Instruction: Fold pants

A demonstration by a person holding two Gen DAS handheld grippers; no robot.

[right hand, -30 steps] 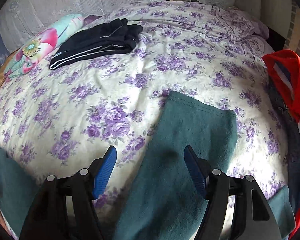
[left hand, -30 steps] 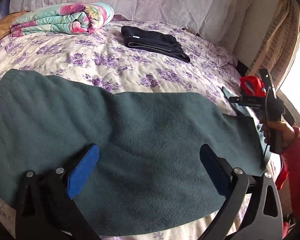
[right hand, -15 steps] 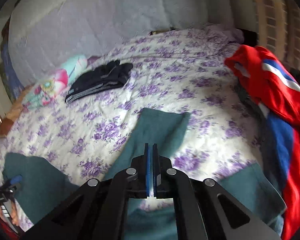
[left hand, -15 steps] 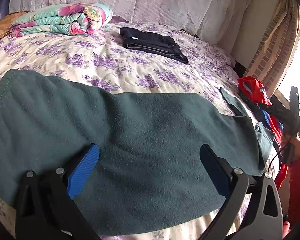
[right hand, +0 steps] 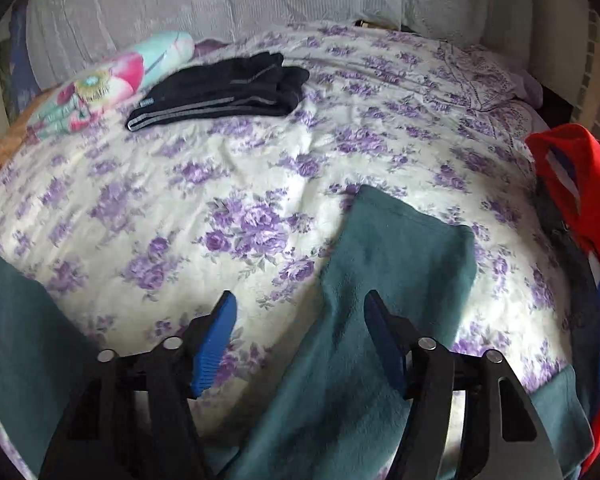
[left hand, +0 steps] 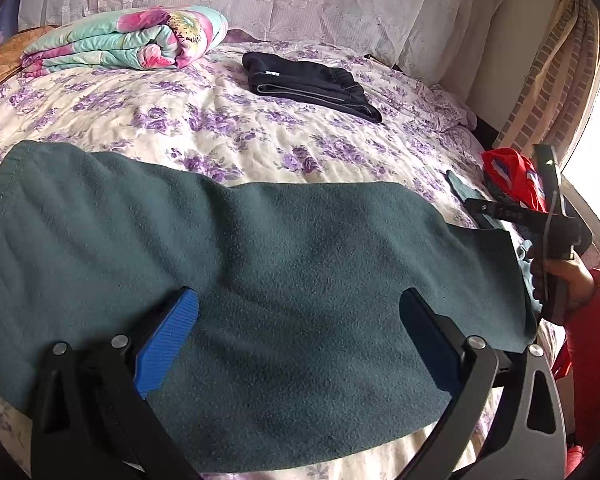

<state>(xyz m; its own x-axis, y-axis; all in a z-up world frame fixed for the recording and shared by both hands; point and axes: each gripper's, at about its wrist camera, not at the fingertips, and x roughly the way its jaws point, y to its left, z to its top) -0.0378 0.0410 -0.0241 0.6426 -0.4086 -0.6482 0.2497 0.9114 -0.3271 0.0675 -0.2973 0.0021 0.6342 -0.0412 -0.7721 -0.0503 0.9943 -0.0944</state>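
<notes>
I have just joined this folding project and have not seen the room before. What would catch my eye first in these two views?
First, the dark green fleece pants spread across the near edge of the purple-flowered bedspread, under the open left gripper. The right gripper, jaws opening with nothing between them, hovers over one pant leg. Further back lie folded black pants and a bright floral quilt; red clothing sits at the right edge.

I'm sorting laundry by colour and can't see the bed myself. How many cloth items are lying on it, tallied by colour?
Dark green: 1, the pants spread across the near side.
Black: 1, a folded garment near the pillows.
Red and blue: 1, a garment at the bed's edge.
Pink and turquoise floral: 1, a folded quilt.
Total: 4
</notes>
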